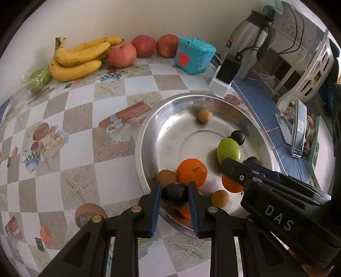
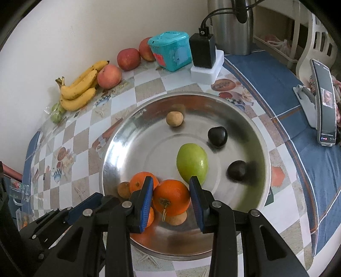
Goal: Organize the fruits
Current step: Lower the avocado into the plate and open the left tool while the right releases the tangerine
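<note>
Two grips hold: my left gripper (image 1: 174,197) pinches a dark plum (image 1: 174,197), my right gripper (image 2: 171,197) clamps an orange (image 2: 171,197), both over the steel bowl's (image 2: 119,136) near rim; the round fruit could squirt free beyond.

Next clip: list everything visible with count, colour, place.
metal basin: one, silver, on table
oranges: three, orange, basin's near side
dark fruits: three, near-black; two in basin
brown fruits: three, tan, in basin
green fruit: one, green, basin centre
bananas: one bunch, yellow, by wall
apples: three, red, by wall
box: one, teal, by wall
flask: one, steel, back corner
phone: one, dark, right, on stand
left gripper: black, shut on dark fruit
right gripper: black, shut on orange
</note>
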The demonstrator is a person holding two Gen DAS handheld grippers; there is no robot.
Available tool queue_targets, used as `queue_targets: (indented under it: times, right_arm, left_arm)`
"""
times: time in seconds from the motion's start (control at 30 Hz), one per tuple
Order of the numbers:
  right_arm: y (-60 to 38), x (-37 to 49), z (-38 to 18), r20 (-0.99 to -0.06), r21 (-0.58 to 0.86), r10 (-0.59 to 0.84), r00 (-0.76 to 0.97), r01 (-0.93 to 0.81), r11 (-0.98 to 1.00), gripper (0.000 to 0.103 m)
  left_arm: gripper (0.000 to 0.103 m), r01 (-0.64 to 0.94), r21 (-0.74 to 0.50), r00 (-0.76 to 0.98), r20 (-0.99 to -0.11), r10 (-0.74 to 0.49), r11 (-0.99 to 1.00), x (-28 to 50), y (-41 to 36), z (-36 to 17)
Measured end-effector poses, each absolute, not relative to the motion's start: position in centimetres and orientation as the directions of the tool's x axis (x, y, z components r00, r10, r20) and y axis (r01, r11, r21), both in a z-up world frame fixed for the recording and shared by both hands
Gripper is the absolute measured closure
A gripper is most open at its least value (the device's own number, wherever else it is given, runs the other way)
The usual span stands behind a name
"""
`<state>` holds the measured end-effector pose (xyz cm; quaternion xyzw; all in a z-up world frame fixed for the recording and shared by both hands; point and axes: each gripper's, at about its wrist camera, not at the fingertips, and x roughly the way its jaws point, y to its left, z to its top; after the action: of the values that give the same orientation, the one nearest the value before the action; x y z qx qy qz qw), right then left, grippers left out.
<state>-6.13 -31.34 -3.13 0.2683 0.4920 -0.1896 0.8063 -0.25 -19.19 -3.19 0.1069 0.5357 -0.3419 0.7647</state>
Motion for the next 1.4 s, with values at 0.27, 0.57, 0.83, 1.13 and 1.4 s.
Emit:
queue_targets:
  times: [0.27, 0.57, 0.83, 1.13, 1.4]
  right_arm:
    - [-31.4, -5.9, -3.6, -0.902, 0.245, -0.033, 0.431, 0.571, 0.784, 0.066]
    - [-31.3, -5.7, -3.1, -0.894, 0.250, -0.034, 0.447, 0.561, 0.789, 0.066]
    - [-31.4, -5.8, -2.9, -0.891, 0.253, -0.038, 0.453, 0.564, 0.786, 0.066]
    - [-31.6, -6.0, -2.8, -0.888, 0.256, -0.043, 0.458, 0.569, 0.782, 0.066]
    - [-31.0, -5.6, -2.9, -0.890, 0.255, -0.028, 0.455, 0.548, 0.797, 0.066]
  left_arm:
    - [0.075, 0.632, -0.202, 0.192, -0.894, -0.404, 0.748, 0.0, -19.2, -3.5]
    - [0.072, 0.627, -0.214, 0.178, -0.897, -0.405, 0.749, 0.0, -19.1, -3.6]
    - [0.058, 0.615, -0.225, 0.176, -0.895, -0.410, 0.756, 0.3, -18.7, -3.4]
    - [0.059, 0.543, -0.245, 0.174, -0.903, -0.393, 0.803, 1.9, -17.0, -3.5]
    - [0.028, 0.429, -0.190, 0.254, -0.913, -0.320, 0.883, 4.0, -14.3, -3.2]
